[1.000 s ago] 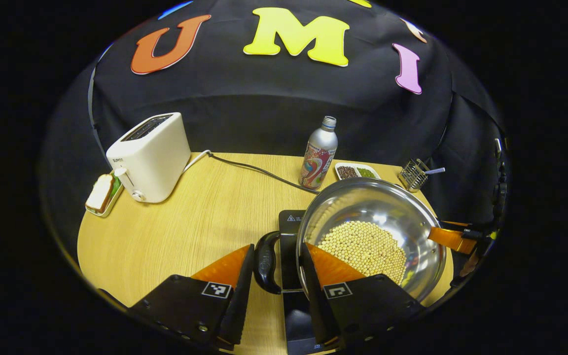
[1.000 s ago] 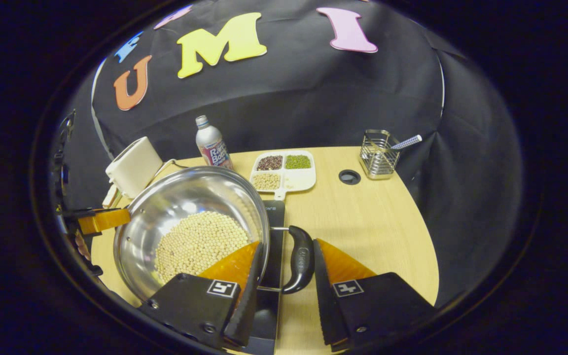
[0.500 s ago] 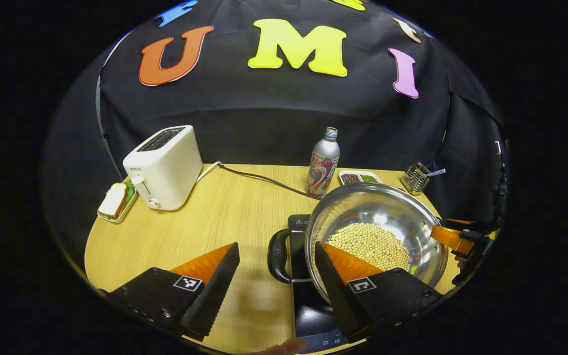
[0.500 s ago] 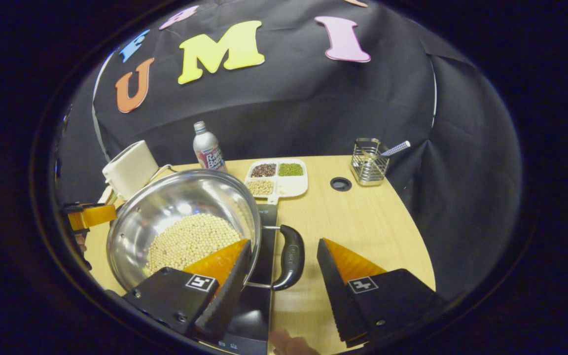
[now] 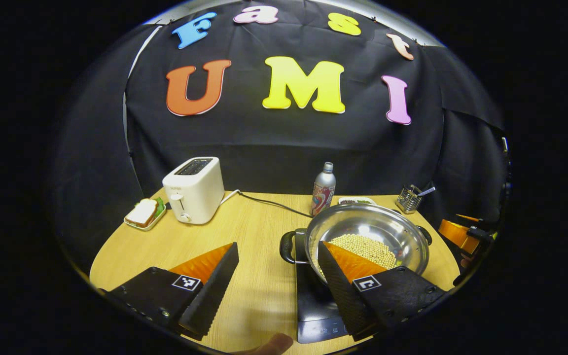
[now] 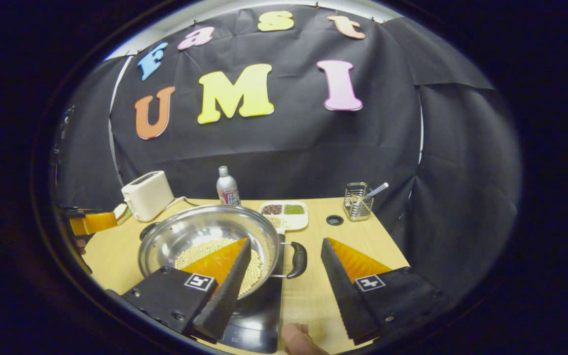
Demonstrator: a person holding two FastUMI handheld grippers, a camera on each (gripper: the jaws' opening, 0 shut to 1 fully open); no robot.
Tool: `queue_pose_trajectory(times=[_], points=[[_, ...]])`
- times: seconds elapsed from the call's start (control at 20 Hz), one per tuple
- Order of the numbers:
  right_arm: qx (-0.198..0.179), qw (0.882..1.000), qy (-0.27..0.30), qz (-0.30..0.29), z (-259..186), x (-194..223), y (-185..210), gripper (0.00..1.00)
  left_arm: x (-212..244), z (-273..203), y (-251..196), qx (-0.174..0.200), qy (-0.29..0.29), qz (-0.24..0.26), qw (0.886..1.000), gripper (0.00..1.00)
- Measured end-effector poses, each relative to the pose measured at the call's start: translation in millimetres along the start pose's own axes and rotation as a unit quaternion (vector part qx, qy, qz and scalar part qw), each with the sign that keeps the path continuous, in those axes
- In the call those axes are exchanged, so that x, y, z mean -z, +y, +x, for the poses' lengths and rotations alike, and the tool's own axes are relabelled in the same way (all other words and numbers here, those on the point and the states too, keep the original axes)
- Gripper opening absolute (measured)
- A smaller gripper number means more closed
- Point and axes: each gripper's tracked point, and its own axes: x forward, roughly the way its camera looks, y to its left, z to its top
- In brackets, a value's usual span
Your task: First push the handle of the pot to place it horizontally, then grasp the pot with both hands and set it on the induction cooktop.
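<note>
Wood table [image 5: 215, 236] | pot [image 5: 368, 231] on induction cooktop [image 5: 313, 305] | black cloth wall | both hand-held grippers spread

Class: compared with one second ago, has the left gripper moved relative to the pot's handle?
Yes. The left gripper has opened and drawn back from the pot's handle, which no longer sits between its fingers.

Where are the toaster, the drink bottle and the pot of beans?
toaster [image 5: 194, 190], left gripper view, front side of its body.
drink bottle [image 6: 228, 190], right gripper view, its middle.
pot [image 6: 200, 231], right gripper view, bare inner wall.
</note>
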Motion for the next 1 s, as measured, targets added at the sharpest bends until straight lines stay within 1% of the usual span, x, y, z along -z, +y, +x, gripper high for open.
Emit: queue_pose_trajectory(times=[0.05, 0.1, 0.15, 0.2, 0.3, 0.4, 0.55, 0.65, 0.75, 0.85, 0.95, 1.0], points=[[-0.003, 1.000, -0.024, -0.004, -14.7, -7.6, 4.3, 0.94, -3.7, -12.6, 0.6, -0.004, -0.020, 0.000, 1.000, 0.96], [0.003, 0.999, -0.040, -0.012, -31.2, -10.6, 3.7, 0.93, -7.5, -27.0, 0.2, -0.005, -0.036, -0.001, 0.999, 0.96], [0.003, 0.998, -0.053, -0.016, -46.1, -13.5, 6.2, 0.98, -11.0, -39.6, -1.7, -0.004, -0.050, -0.003, 0.999, 0.96], [-0.002, 0.998, -0.062, -0.018, -63.7, -14.5, 11.9, 1.00, -13.7, -54.2, -4.4, 0.001, -0.064, -0.005, 0.998, 0.96], [-0.013, 0.997, -0.071, -0.018, -92.7, -15.5, 22.3, 1.00, -21.9, -83.6, -9.0, 0.010, -0.090, -0.006, 0.996, 0.96], [-0.014, 0.996, -0.082, -0.015, -118.8, -18.0, 25.3, 1.00, -24.5, -112.3, -10.7, 0.015, -0.109, -0.003, 0.994, 0.95], [-0.009, 0.995, -0.103, -0.008, -162.3, -28.2, 27.3, 0.99, -34.0, -157.7, -2.3, -0.004, -0.137, -0.007, 0.990, 0.96], [-0.004, 0.992, -0.123, -0.008, -191.8, -39.5, 27.9, 0.99, -39.6, -186.3, -1.3, -0.005, -0.153, -0.001, 0.988, 0.95], [-0.001, 0.989, -0.147, -0.015, -221.5, -52.4, 28.8, 0.99, -44.7, -213.1, 1.4, -0.009, -0.171, 0.002, 0.985, 0.95], [-0.013, 0.984, -0.175, -0.017, -254.2, -64.4, 36.0, 0.99, -56.9, -237.7, 3.2, -0.012, -0.204, -0.001, 0.979, 0.95], [-0.015, 0.979, -0.201, -0.011, -280.3, -70.7, 37.0, 0.99, -57.8, -259.8, 2.4, -0.007, -0.222, -0.010, 0.975, 0.95], [-0.017, 0.978, -0.210, -0.013, -286.3, -71.1, 37.6, 1.00, -57.0, -268.4, 2.8, -0.005, -0.229, -0.013, 0.973, 0.95]])
